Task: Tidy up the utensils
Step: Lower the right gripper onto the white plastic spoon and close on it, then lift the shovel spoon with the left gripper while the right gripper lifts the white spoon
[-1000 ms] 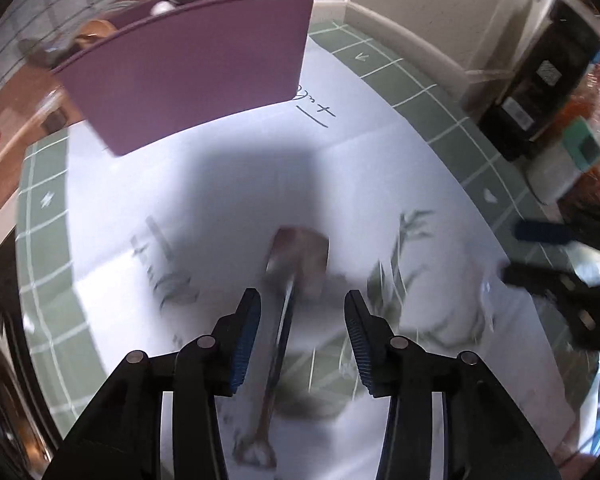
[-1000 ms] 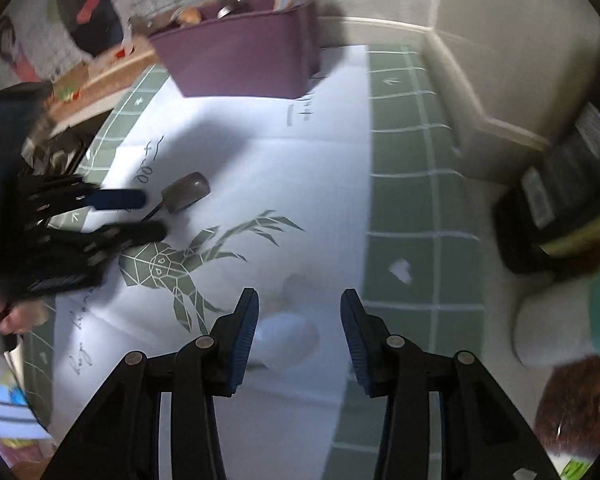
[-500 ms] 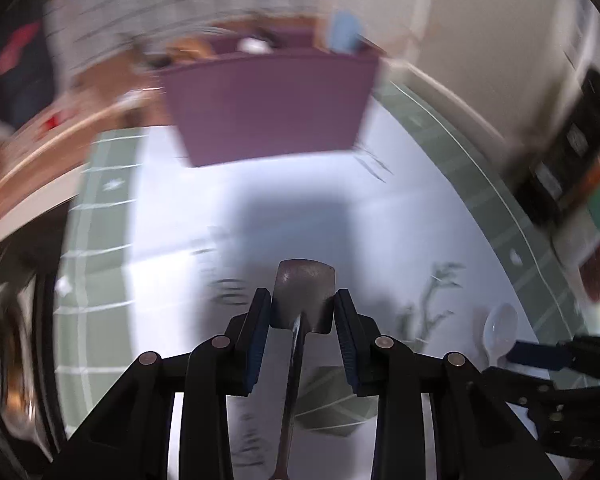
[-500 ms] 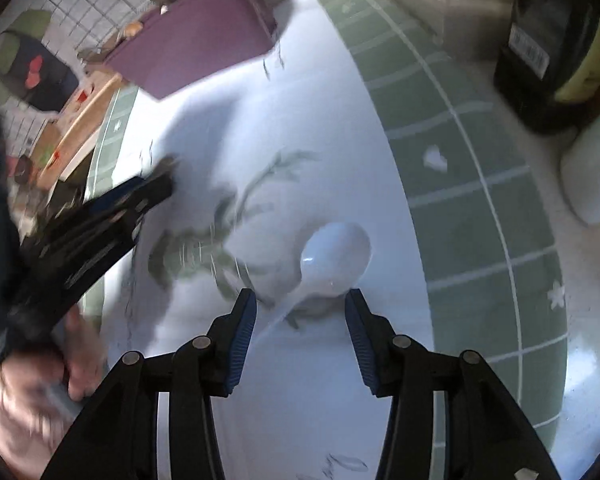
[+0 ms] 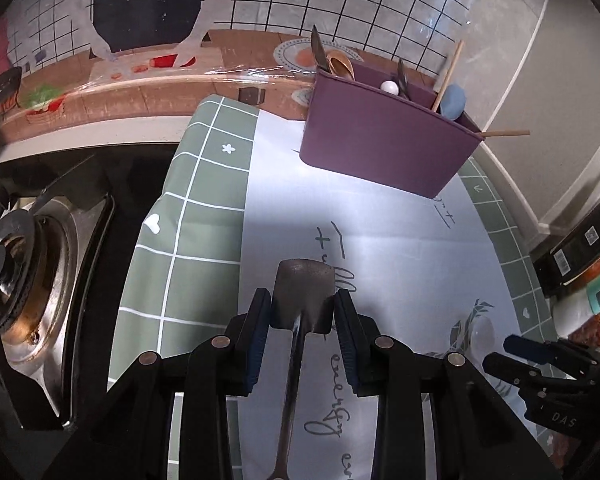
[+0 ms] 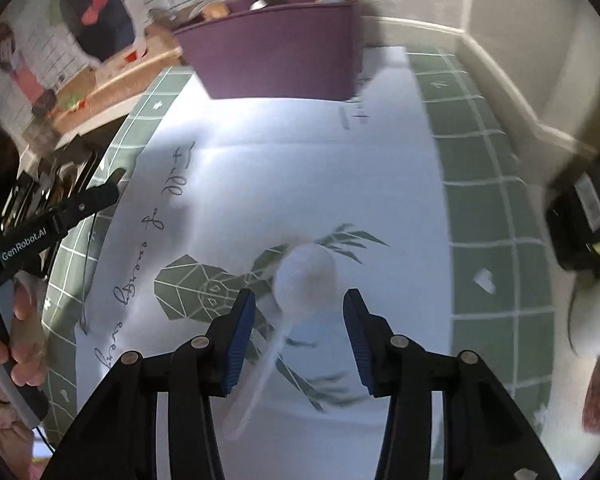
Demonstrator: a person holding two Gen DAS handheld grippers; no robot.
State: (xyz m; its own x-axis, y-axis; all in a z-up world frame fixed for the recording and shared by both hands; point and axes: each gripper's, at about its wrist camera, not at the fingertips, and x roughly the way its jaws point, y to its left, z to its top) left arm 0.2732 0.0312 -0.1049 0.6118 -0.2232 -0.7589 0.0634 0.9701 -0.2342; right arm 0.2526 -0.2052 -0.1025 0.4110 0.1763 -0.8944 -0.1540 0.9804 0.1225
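Observation:
My left gripper (image 5: pixel 302 312) is shut on a dark metal spatula (image 5: pixel 303 288), its flat head pinched between the blue pads and its handle running back under the gripper, lifted above the white mat (image 5: pixel 400 248). A purple utensil bin (image 5: pixel 384 144) stands at the far end of the mat, with spoons and wooden sticks in it; it also shows in the right wrist view (image 6: pixel 276 56). My right gripper (image 6: pixel 299 316) is open, its fingers either side of a clear plastic spoon (image 6: pixel 300 280) lying on the mat.
A gas stove burner (image 5: pixel 16 272) sits left of the green checked cloth (image 5: pixel 188 216). Dark boxes and packets (image 5: pixel 576 252) stand at the right edge. The left gripper and the hand holding it show at the left of the right wrist view (image 6: pixel 52 220).
My left gripper closed on the spatula and lifted it off the mat, turning toward the bin. My right gripper moved over the clear spoon, which now lies between its open fingers.

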